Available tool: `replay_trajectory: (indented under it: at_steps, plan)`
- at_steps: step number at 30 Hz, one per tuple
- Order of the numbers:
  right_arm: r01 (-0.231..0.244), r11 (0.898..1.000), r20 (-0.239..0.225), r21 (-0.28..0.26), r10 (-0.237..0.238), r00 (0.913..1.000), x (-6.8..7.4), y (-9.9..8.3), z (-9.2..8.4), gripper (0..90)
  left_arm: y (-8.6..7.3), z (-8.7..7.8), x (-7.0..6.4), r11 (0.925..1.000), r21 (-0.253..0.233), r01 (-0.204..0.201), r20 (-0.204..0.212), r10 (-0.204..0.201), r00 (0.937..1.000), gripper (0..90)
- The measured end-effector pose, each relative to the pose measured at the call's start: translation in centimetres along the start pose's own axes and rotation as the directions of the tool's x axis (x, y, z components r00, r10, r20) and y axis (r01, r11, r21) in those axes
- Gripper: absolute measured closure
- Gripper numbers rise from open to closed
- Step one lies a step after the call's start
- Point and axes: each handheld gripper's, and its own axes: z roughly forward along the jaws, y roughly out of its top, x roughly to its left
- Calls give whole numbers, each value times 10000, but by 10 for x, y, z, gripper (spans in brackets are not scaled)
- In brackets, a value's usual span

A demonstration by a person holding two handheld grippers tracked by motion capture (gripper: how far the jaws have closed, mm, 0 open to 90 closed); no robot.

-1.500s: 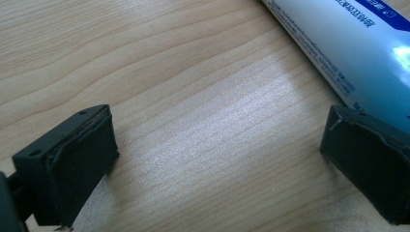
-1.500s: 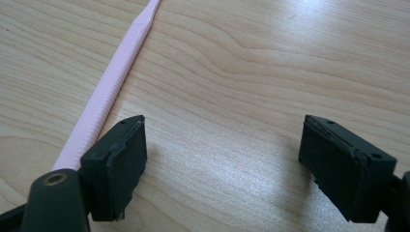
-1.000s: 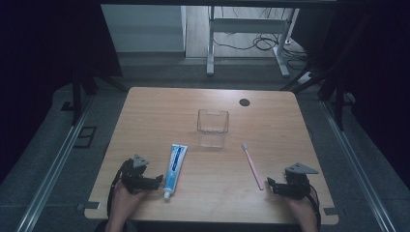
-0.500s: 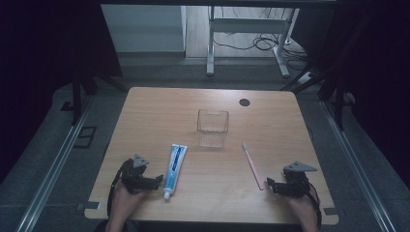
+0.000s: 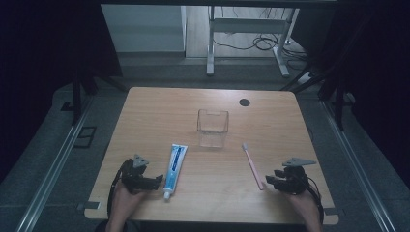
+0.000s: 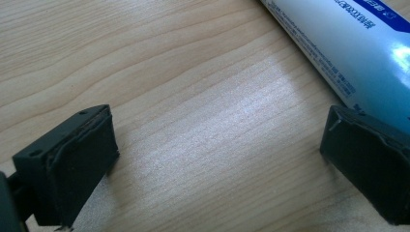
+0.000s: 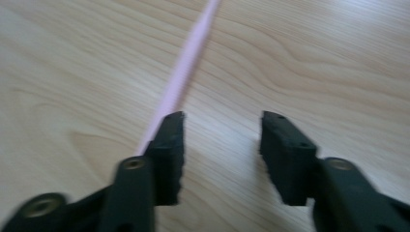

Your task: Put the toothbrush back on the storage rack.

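Note:
A blue-and-white toothpaste tube (image 5: pixel 174 164) lies on the wooden table (image 5: pixel 159 116), just right of my left gripper (image 5: pixel 155 181). In the left gripper view the jaws (image 6: pixel 220 125) stand wide open over bare wood, and the tube (image 6: pixel 348 43) runs past the right jaw. A pink toothbrush (image 5: pixel 252 165) lies just left of my right gripper (image 5: pixel 270 182). The right gripper's jaws (image 7: pixel 222 118) have just been closing and stand partly apart with only wood between them. The toothbrush handle (image 7: pixel 186 72) passes outside the left jaw. A clear square cup (image 5: pixel 212 126) stands mid-table.
A small black round hole (image 5: pixel 244 102) marks the table's far right. Metal desk legs and cables (image 5: pixel 251 43) stand on the floor beyond the far edge. Bare wood lies between the tube and the toothbrush.
The right gripper has edged very slightly. The left gripper, tube, toothbrush and cup lie as before.

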Motion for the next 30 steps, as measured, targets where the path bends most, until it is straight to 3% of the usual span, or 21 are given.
replay_trajectory:
  at_steps: [1, 3, 6, 9, 18, 30]
  plan:
    - [203, 9998, -263, 83, -200, 9995, 4, 5, 1, 637, 0, 0, 0, 10000, 0, 3, 1, -3, 10000, 0]
    - [220, 9997, -338, 99, -217, 9992, 6, 7, 1, 675, 0, 0, 0, 10000, 3, 3, 3, -3, 10000, 0]
    - [387, 9991, -873, 171, -370, 9955, 13, 13, 4, 825, 0, 0, 0, 10000, 6, -2, 3, 2, 10000, 0]
    - [421, 9988, -1212, 233, -390, 9919, 19, 15, 7, 873, 0, 0, 0, 10000, 5, -5, 2, 5, 10000, 0]
    - [757, 9956, -1724, 557, -651, 9829, 30, 12, 20, 863, 0, 0, 0, 10000, 11, -11, 6, 11, 10000, 0]
    - [908, 9929, -1257, 772, -806, 9888, 22, 10, 20, 838, 0, 0, 0, 10000, 3, 2, 2, -2, 10000, 0]
